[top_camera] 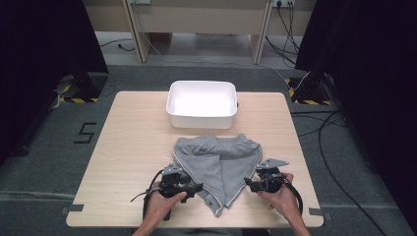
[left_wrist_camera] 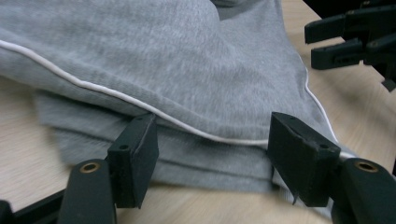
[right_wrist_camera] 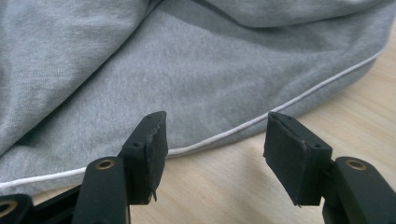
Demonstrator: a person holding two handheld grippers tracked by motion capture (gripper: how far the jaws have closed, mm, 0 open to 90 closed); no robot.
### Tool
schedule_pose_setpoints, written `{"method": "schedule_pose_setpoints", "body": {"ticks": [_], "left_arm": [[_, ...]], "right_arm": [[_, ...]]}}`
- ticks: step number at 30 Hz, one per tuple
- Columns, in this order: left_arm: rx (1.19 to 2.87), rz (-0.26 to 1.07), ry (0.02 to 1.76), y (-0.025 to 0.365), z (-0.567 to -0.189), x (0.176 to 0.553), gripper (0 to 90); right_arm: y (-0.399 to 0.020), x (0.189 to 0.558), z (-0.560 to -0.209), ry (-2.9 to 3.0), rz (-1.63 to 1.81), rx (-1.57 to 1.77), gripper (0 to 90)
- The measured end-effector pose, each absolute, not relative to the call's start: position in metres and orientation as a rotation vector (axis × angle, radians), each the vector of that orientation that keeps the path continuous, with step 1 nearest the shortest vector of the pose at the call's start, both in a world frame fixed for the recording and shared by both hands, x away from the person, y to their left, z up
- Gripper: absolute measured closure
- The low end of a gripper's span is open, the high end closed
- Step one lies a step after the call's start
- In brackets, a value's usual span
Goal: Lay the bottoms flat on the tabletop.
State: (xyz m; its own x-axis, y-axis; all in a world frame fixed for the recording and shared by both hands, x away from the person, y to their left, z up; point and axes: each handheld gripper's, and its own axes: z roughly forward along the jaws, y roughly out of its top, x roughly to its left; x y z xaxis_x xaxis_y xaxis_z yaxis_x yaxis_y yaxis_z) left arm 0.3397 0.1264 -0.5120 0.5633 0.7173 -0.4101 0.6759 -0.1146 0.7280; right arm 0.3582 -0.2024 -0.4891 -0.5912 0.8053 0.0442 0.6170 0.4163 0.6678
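Work in hand: folding a grey garment with white piping on the worktop.
Garment: lies near the middle of the worktop, toward the near edge, bunched and partly folded, tapering to a point at the near side.
Left claw: spread, nothing pinched; in the left gripper view its jaws stand either side of the layered piped edge, at the garment's left near side.
Right claw: spread, pinching nothing; in the right gripper view the piped hem lies just beyond the jaws, bare wood between them.
Bin: a white empty bin stands just beyond the garment, at the far middle.
Done: some layers already overlap.
Left: by my judgement, grip the edges, finish the fold, perhaps move it into the bin.
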Motion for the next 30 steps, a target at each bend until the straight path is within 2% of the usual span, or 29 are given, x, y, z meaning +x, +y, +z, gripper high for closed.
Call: {"method": "schedule_pose_setpoints", "body": {"ticks": [3, 5, 8, 12, 15, 17, 19, 22, 26, 30], "left_arm": [[1.828, 0.073, 1.13, 0.119, -0.514, 0.342, 32.9], [1.82, 0.037, 1.128, 0.115, -0.516, 0.344, 33.7], [1.836, 0.056, 1.103, 0.107, -0.519, 0.348, 40.5], [1.834, 0.097, 1.078, 0.108, -0.522, 0.353, 64.9], [1.838, 0.09, 1.047, 0.114, -0.52, 0.354, 81.9], [1.857, 0.136, 1.036, 0.12, -0.518, 0.356, 89.1], [1.863, 0.174, 1.035, 0.131, -0.516, 0.358, 89.3], [1.835, 0.156, 1.065, 0.149, -0.514, 0.361, 89.4], [1.775, 0.082, 1.094, 0.158, -0.513, 0.359, 87.6], [1.783, 0.025, 1.067, 0.14, -0.508, 0.35, 66.4]], "right_arm": [[-0.196, 0.357, -0.492, 2.406, 0.952, 1.221, 39.2], [-0.19, 0.357, -0.494, 2.414, 0.95, 1.219, 39.2], [-0.181, 0.358, -0.498, 2.434, 0.934, 1.204, 37.4], [-0.174, 0.358, -0.501, 2.424, 0.892, 1.172, 38.6], [-0.173, 0.355, -0.502, 2.416, 0.853, 1.121, 44.8], [-0.175, 0.354, -0.5, 2.428, 0.843, 1.101, 55.3], [-0.18, 0.354, -0.5, 2.451, 0.848, 1.091, 63.4], [-0.19, 0.354, -0.5, 2.476, 0.879, 1.092, 69.8], [-0.199, 0.355, -0.499, 2.487, 0.887, 1.092, 73.3], [-0.196, 0.354, -0.499, 2.479, 0.887, 1.105, 72.7]]}}
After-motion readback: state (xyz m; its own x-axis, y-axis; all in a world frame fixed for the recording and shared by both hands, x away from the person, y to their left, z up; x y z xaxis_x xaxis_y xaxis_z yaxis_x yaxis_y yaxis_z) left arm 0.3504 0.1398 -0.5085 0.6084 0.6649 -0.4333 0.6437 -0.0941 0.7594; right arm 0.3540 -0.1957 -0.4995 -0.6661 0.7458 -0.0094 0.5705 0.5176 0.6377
